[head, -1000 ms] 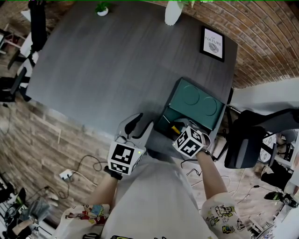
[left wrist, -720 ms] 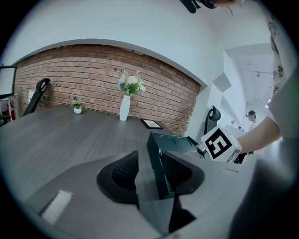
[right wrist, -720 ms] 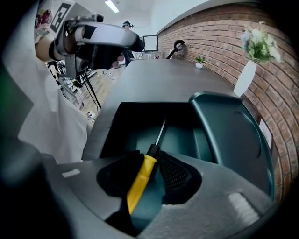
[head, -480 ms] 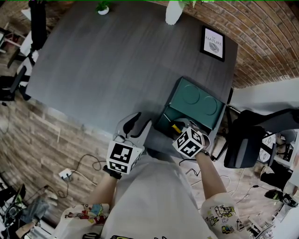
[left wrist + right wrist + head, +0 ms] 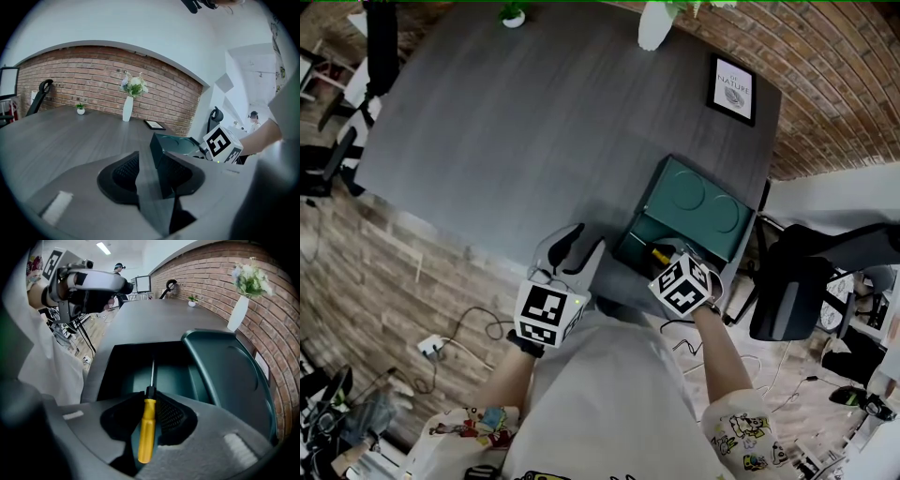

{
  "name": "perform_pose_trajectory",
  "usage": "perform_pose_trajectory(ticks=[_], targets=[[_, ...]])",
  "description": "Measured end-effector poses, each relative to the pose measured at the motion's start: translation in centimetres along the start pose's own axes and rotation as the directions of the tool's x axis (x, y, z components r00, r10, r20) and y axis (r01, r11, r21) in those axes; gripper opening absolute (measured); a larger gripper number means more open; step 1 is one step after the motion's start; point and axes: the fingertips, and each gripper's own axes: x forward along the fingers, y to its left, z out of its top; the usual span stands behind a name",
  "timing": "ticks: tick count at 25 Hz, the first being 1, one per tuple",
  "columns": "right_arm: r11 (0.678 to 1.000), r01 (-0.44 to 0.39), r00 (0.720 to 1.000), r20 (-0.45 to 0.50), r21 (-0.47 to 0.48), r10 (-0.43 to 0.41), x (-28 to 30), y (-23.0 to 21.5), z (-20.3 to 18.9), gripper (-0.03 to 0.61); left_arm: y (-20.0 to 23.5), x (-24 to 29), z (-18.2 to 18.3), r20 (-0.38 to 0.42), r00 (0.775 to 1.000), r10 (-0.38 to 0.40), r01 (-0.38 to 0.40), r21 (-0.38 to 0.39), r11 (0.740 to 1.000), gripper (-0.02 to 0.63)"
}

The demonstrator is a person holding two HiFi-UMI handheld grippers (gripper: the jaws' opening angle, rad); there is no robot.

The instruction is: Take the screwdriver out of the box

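The right gripper (image 5: 150, 401) has just been closing its fingers, which now clamp the screwdriver (image 5: 146, 427) in the box (image 5: 689, 202); the left gripper (image 5: 151, 169) holds its fingers apart.

Table (image 5: 516, 122) is wide open to the left of and beyond the box (image 5: 630, 246). Only a vase (image 5: 654, 26), a small plant (image 5: 513, 16) and a picture frame (image 5: 734, 84) sit along the far edge. The open lid (image 5: 694, 202) blocks the box's far side, so I can only get in from the near side. My right gripper (image 5: 150, 394) fills that opening. Its jaws have just been closing, with the screwdriver (image 5: 146, 427) handle between them. My left gripper (image 5: 581, 246), jaws apart, sits just left of the box. An office chair (image 5: 792, 286) crowds the right.
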Motion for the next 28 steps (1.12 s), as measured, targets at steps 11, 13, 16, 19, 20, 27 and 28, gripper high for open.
perform_pose_trajectory(ticks=[11,13,16,19,20,27,28], targets=[[0.999,0.011,0.999,0.031,0.036,-0.013,-0.6,-0.3,0.5,0.075,0.6,-0.1,0.7,0.012,1.000,0.003,-0.003,0.008,1.000,0.156],[0.999,0.018,0.999,0.045,0.041,-0.020,-0.9,-0.3,0.7,0.075,0.7,-0.1,0.9,0.016,1.000,0.006,-0.006,0.012,1.000,0.156],[0.998,0.023,0.997,0.066,0.063,-0.027,-1.6,-0.5,1.0,0.075,0.7,-0.1,1.3,0.023,1.000,0.008,-0.008,0.018,1.000,0.156],[0.997,0.036,0.995,0.087,0.072,-0.042,-2.4,-0.9,1.3,0.075,0.7,0.1,1.9,0.031,0.999,0.009,-0.010,0.025,1.000,0.156],[0.996,0.041,0.994,0.095,0.075,-0.048,-2.7,-1.0,1.4,0.075,0.7,0.1,2.1,0.033,0.999,0.009,-0.010,0.029,1.000,0.156],[0.989,0.086,0.980,0.170,0.117,-0.106,-5.3,-2.0,2.1,0.075,0.3,0.5,3.6,0.060,0.998,0.003,-0.006,0.052,0.999,0.155],[0.988,0.096,0.976,0.182,0.124,-0.117,-5.8,-2.3,2.3,0.075,0.2,0.6,3.8,0.063,0.998,0.001,-0.005,0.055,0.998,0.155]])
